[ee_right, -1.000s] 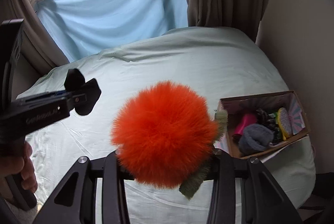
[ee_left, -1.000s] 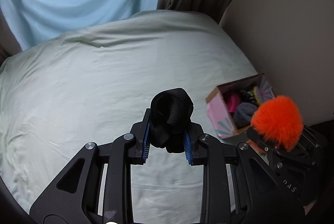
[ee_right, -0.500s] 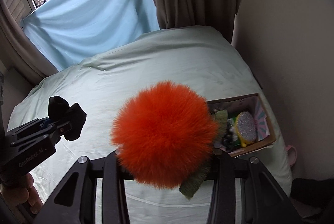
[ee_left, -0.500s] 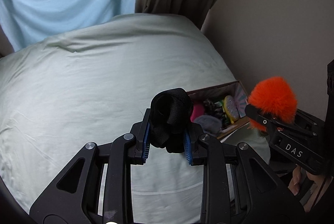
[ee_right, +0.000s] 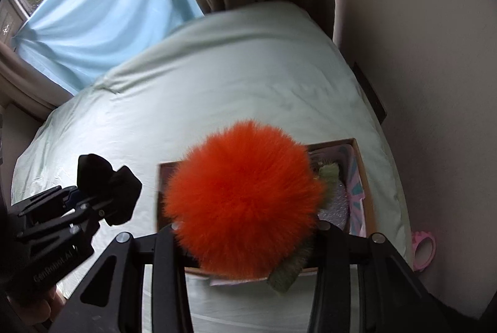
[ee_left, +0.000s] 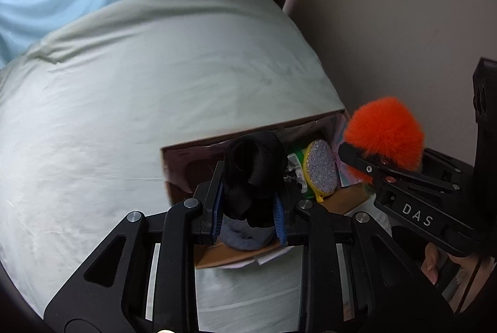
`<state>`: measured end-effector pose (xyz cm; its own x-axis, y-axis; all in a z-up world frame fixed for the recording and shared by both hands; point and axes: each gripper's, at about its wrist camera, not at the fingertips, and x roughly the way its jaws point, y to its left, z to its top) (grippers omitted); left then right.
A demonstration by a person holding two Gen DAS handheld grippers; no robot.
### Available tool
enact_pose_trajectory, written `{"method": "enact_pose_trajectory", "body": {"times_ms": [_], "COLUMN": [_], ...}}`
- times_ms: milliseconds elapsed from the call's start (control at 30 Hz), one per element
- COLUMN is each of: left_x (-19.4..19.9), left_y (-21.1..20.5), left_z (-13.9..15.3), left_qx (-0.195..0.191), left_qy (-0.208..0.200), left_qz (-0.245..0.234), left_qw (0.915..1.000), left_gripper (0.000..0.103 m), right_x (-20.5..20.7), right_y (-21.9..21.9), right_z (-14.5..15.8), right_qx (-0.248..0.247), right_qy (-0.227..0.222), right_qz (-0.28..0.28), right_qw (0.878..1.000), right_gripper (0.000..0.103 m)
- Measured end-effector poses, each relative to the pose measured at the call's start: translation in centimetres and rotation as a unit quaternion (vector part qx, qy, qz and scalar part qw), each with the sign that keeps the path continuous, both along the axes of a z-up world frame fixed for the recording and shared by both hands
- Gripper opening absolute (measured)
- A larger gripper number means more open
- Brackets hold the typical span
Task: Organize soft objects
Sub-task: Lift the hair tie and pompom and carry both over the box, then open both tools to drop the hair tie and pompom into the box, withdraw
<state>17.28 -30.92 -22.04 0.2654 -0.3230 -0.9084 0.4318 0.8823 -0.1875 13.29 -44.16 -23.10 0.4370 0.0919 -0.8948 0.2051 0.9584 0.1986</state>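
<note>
My left gripper [ee_left: 248,209] is shut on a rolled black cloth [ee_left: 254,174], held over the near part of an open cardboard box [ee_left: 217,143] on the bed. My right gripper [ee_right: 245,240] is shut on a fluffy orange pom-pom [ee_right: 245,196] with an olive knitted piece [ee_right: 289,267] hanging from it. It hovers over the same box [ee_right: 362,177]. In the left wrist view the orange pom-pom [ee_left: 385,131] sits at the box's right end. In the right wrist view the black cloth [ee_right: 108,190] and the left gripper [ee_right: 90,202] appear at the left.
The box holds a grey knitted item [ee_left: 245,233], a yellow-rimmed sparkly oval [ee_left: 321,171] and other small things. It lies near the right edge of a pale green bed sheet [ee_left: 124,115], close to a beige wall [ee_left: 403,22]. A pink ring-shaped object [ee_right: 422,249] lies on the floor.
Both grippers have swept right across the bed and lowered toward the box, which has come from the right side of each view to lie directly under them. Their grips are unchanged.
</note>
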Motion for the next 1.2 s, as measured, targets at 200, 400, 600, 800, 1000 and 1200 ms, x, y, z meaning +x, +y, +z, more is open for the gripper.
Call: {"method": "enact_pose_trajectory", "body": {"times_ms": [200, 400, 600, 800, 1000, 1200], "left_x": [1.5, 2.3, 3.0, 2.8, 2.7, 2.0], "left_y": [-3.7, -6.3, -6.8, -5.8, -4.2, -2.8], "left_z": [-5.8, -9.6, -10.6, -10.7, -9.7, -6.5], "left_qx": [0.027, 0.055, 0.073, 0.086, 0.078, 0.065], "left_qy": [0.065, 0.097, 0.096, 0.091, 0.093, 0.066], "left_qz": [0.009, 0.01, 0.006, 0.011, 0.024, 0.028], "left_qw": [0.9975, 0.9937, 0.9927, 0.992, 0.9924, 0.9954], "left_gripper": [0.023, 0.023, 0.066, 0.103, 0.103, 0.103], "right_x": [2.3, 3.7, 4.7, 5.2, 4.4, 3.8], "right_y": [-3.3, -5.1, -6.6, -7.7, -7.6, -6.7], "right_z": [-4.5, -7.8, -9.6, -10.6, -9.3, -6.5], "right_qx": [0.02, 0.037, 0.06, 0.07, 0.059, 0.05], "right_qy": [0.059, 0.106, 0.14, 0.148, 0.135, 0.115], "right_qz": [-0.004, -0.005, -0.017, -0.032, -0.039, -0.034], "right_qw": [0.998, 0.994, 0.988, 0.986, 0.988, 0.992], "right_gripper": [0.038, 0.038, 0.049, 0.102, 0.102, 0.102]}}
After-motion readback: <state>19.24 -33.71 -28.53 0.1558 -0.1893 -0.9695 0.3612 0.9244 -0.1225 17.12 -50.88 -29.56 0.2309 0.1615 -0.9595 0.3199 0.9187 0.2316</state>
